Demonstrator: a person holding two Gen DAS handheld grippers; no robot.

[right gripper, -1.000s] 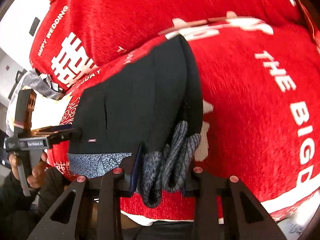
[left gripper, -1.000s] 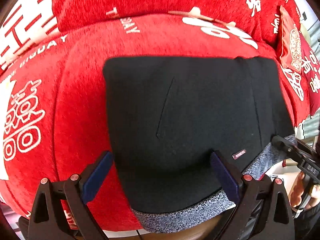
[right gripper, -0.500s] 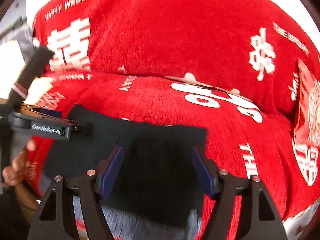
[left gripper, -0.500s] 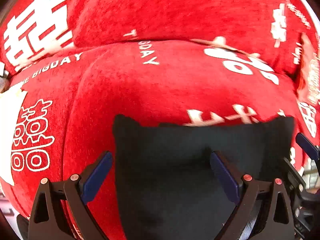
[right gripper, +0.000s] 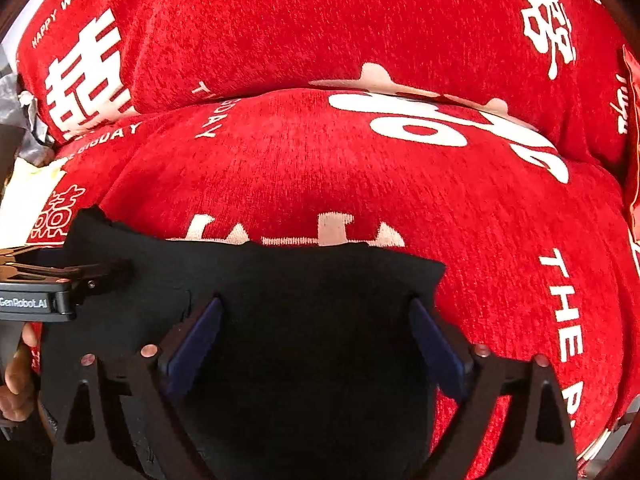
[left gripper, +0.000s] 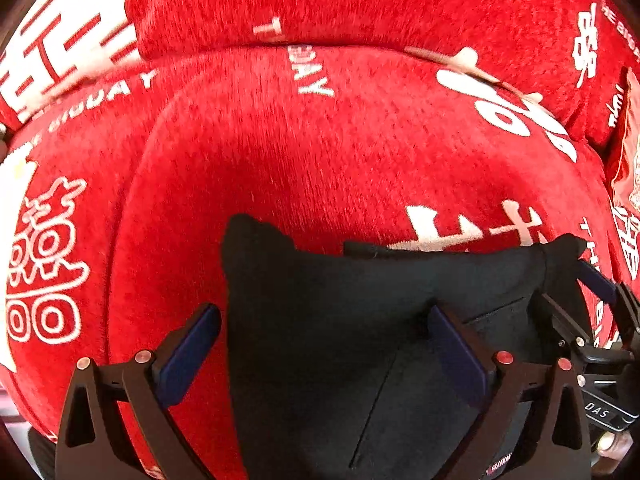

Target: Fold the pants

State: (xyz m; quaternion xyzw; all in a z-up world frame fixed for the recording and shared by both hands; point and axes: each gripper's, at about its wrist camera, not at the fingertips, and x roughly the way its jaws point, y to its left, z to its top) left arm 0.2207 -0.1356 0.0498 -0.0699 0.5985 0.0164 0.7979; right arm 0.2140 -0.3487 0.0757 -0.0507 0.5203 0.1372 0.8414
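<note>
Item: black pants [left gripper: 360,340], folded over, lying on the near edge of the red cushion [left gripper: 320,152]. Your right gripper [right gripper: 316,336] has let go, jaws opening, nothing pinched; left gripper [left gripper: 320,348] wide, empty. Fold landed.

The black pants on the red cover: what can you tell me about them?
The black pants are dark, matte cloth folded into a flat, roughly rectangular stack lying on the red cover with white lettering. A diagonal seam and a small label show near the lower edge. Both handheld tools hang over them with jaws apart, gripping nothing.
</note>
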